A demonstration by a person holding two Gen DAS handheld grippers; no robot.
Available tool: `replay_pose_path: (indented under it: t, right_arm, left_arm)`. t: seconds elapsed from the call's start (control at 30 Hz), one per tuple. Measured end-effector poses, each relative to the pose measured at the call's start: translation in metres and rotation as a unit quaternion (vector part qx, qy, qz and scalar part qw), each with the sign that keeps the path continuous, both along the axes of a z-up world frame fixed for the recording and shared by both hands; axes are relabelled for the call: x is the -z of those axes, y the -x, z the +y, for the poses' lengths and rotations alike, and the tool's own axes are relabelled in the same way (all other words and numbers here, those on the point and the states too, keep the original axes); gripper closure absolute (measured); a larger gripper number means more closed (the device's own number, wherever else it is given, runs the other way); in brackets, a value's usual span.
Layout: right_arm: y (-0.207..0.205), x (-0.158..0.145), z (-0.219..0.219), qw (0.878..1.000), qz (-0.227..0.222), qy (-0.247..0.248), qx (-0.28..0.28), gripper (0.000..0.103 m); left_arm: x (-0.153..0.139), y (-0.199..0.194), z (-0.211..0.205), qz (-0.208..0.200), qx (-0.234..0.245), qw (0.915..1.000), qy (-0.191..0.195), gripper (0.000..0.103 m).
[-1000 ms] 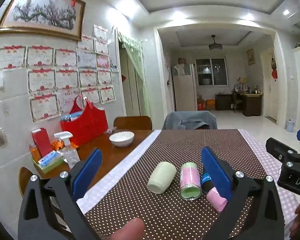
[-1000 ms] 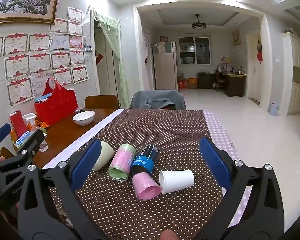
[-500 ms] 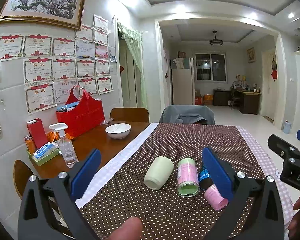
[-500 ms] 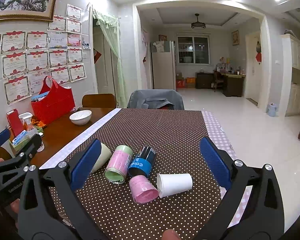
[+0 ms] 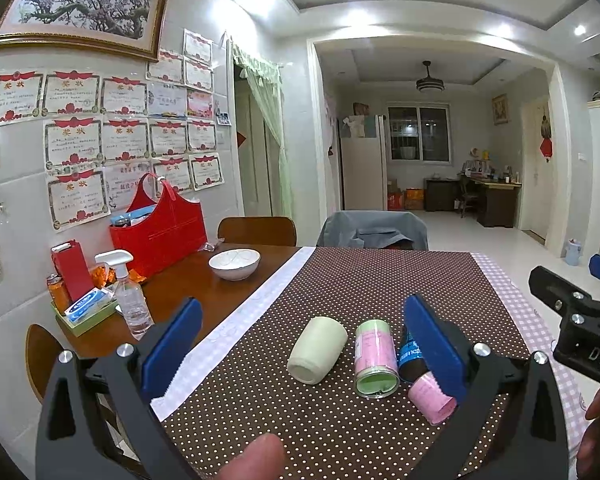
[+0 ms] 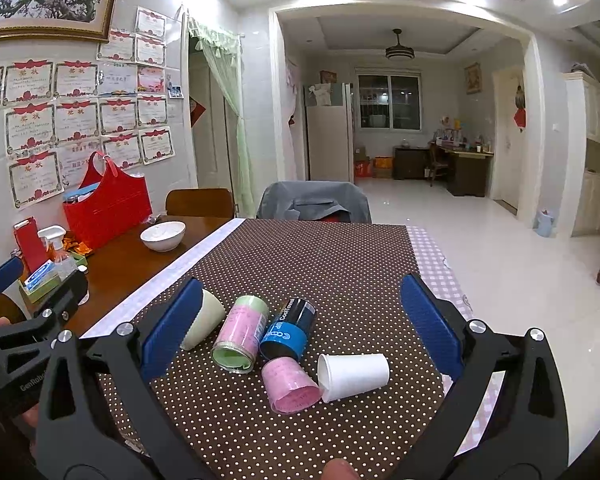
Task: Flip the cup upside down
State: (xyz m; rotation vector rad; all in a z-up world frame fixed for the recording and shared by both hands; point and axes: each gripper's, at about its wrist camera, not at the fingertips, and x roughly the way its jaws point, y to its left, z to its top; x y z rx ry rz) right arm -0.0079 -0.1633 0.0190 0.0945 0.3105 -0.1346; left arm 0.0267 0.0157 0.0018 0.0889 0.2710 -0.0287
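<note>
Your right gripper and your left gripper both hover low over the brown polka-dot tablecloth, blue pads spread wide and holding nothing. Nearest you in the right view, at 6 o'clock of the cluster, a pink paper cup lies on its side, touching a white paper cup tipped over at its 3 o'clock. Just beyond, a black-and-blue cylindrical can and a pink-and-green cylindrical can lie side by side, crowding the pink cup. At 9 o'clock, a pale green cup lies on its side, partly hidden behind your right gripper's left pad. Farther off at 10 o'clock, on bare wood, stand a white ceramic bowl, a clear spray bottle and a red tote bag. At 12 o'clock, a grey-draped chair closes the far edge.
</note>
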Motion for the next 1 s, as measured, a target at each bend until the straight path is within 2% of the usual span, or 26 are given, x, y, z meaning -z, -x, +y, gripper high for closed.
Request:
replay_pose_path:
  t: [1.0]
  right_arm:
    - [-0.012, -0.001, 0.008, 1.0, 0.005, 0.007, -0.008, 0.006]
  left_arm:
    - [0.001, -0.011, 0.002, 0.011, 0.005, 0.9999, -0.003, 0.004]
